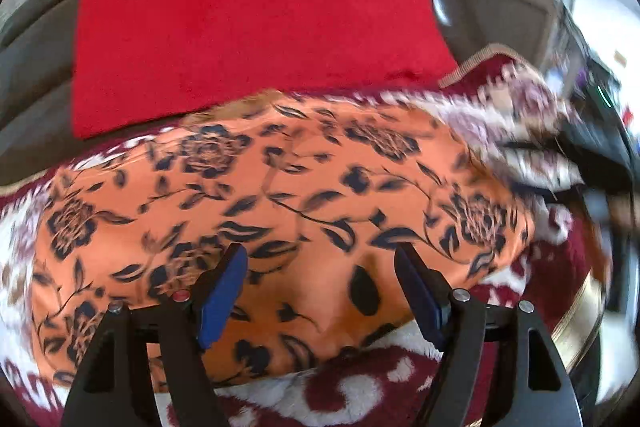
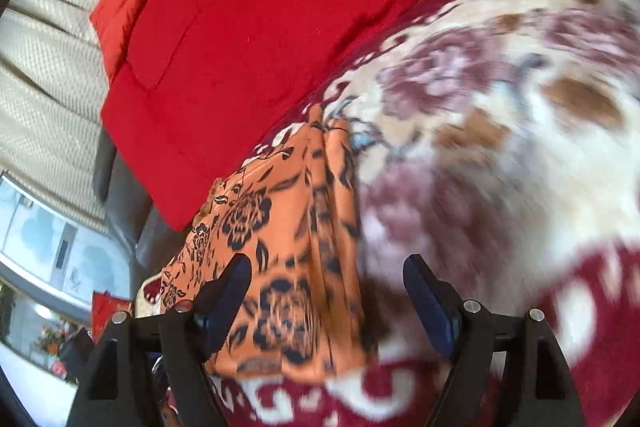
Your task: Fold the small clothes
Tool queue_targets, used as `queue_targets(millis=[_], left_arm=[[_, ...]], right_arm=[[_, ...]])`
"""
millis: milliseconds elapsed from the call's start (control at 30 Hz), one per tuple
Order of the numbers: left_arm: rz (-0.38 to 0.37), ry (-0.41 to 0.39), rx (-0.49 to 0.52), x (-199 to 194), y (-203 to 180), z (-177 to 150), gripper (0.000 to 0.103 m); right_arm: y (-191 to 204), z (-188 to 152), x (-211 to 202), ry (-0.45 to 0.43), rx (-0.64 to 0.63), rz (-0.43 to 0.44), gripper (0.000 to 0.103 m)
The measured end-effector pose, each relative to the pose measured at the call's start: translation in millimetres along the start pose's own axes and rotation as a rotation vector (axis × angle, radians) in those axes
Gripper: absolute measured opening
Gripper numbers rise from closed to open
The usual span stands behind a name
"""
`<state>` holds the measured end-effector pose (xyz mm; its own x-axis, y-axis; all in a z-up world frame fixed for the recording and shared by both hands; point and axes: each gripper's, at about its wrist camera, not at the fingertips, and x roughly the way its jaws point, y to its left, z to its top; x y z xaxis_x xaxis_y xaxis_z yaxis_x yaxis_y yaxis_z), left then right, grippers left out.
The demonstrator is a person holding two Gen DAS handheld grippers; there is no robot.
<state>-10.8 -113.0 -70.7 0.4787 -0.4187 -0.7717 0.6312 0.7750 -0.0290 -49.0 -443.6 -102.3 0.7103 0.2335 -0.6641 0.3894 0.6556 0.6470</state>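
An orange garment with a dark floral print (image 1: pixel 280 195) lies spread on a maroon and cream floral blanket (image 1: pixel 360 387). My left gripper (image 1: pixel 320 259) hovers over its near edge, open, with nothing between the blue pads (image 1: pixel 218 299). In the right wrist view the same orange garment (image 2: pixel 288 267) shows a pleated, folded edge running along its right side. My right gripper (image 2: pixel 328 267) is open above that edge and the blanket (image 2: pixel 500 147), with nothing pinched. This view is blurred on the right.
A red folded cloth (image 1: pixel 248 27) lies beyond the garment, overlapping the blanket's far edge (image 2: pixel 260 47), with a smaller red piece (image 2: pixel 124 7) behind it. A cream quilted backrest (image 2: pixel 52 87) is at left. A dark blurred shape (image 1: pixel 592 147) sits at the right rim.
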Motion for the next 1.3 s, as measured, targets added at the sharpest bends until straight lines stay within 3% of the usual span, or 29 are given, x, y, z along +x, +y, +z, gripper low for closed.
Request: queue_targets(millis=[67, 167, 200, 233, 267, 367, 433, 500, 533, 567, 600, 633, 700, 833, 900, 967, 1000, 1033, 1067, 1100, 1167, 1233, 1267, 1300], left_arm=[[0.004, 0.098, 0.04, 25, -8, -12, 0.077], [0.036, 0.067, 0.078, 27, -14, -22, 0.077], [0.036, 0.071, 0.075, 28, -14, -22, 0.077], [0.033, 0.076, 0.073, 27, -14, -22, 0.077], [0.027, 0.075, 0.082, 27, -14, -23, 0.077], [0.009, 0.053, 0.093, 24, -9, -23, 0.078], [0.001, 0.038, 0.088, 23, -9, -24, 0.078], [-0.02, 0.038, 0.08, 14, -3, -20, 0.078], [-0.031, 0.032, 0.064, 7, 3, -19, 0.078], [-0.028, 0.009, 0.036, -3, 14, -18, 0.078], [-0.006, -0.022, -0.001, -15, 29, -18, 0.078], [0.021, -0.042, -0.038, -26, 45, -19, 0.078], [0.08, -0.071, -0.127, -46, 81, -26, 0.078], [0.192, -0.063, -0.399, -73, 176, -55, 0.078], [0.2, -0.04, -0.526, -78, 211, -72, 0.078], [0.16, 0.003, -0.625, -74, 235, -93, 0.076], [0.135, 0.052, -0.619, -66, 238, -102, 0.046], [0.139, 0.105, -0.592, -55, 239, -110, 0.038], [0.141, 0.069, -0.575, -58, 237, -116, 0.038], [0.143, 0.071, -0.568, -57, 237, -114, 0.035], [0.15, 0.085, -0.542, -63, 235, -109, 0.034], [0.144, 0.1, -0.52, -70, 234, -100, 0.034], [0.138, 0.087, -0.519, -72, 236, -92, 0.035], [0.136, 0.06, -0.516, -74, 237, -82, 0.047]], right_arm=[[4, 24, 26, 0.034, -0.015, 0.006, 0.081], [11, 47, 61, 0.093, -0.024, 0.005, 0.081], [13, 51, 78, 0.137, -0.029, 0.013, 0.077], [17, 53, 90, 0.169, -0.051, -0.002, 0.062], [25, 52, 98, 0.203, -0.093, -0.023, 0.014], [44, 46, 75, 0.083, -0.191, -0.1, 0.013], [13, 41, 89, 0.122, -0.084, -0.133, 0.015], [6, 36, 86, 0.079, -0.074, -0.093, 0.021], [15, 35, 80, 0.048, -0.106, -0.115, 0.026], [19, 36, 77, 0.043, -0.119, -0.135, 0.04], [24, 36, 73, 0.043, -0.132, -0.154, 0.063], [27, 37, 69, 0.026, -0.14, -0.169, 0.067], [39, 34, 48, -0.032, -0.177, -0.21, 0.068], [80, 10, 15, -0.063, -0.264, -0.077, 0.069], [99, -9, 11, -0.032, -0.316, -0.011, 0.072], [110, -32, 17, 0.003, -0.356, 0.036, 0.076], [110, -41, 25, 0.032, -0.365, 0.05, 0.078], [105, -49, 35, 0.063, -0.369, 0.049, 0.078], [92, -57, 50, 0.099, -0.351, 0.003, 0.078], [77, -60, 63, 0.124, -0.315, -0.054, 0.069], [52, -60, 58, 0.08, -0.22, -0.032, 0.046], [50, -52, 48, 0.087, -0.178, -0.006, 0.049], [51, -50, 45, 0.089, -0.174, -0.001, 0.059], [54, -47, 40, 0.083, -0.18, 0.005, 0.071]])
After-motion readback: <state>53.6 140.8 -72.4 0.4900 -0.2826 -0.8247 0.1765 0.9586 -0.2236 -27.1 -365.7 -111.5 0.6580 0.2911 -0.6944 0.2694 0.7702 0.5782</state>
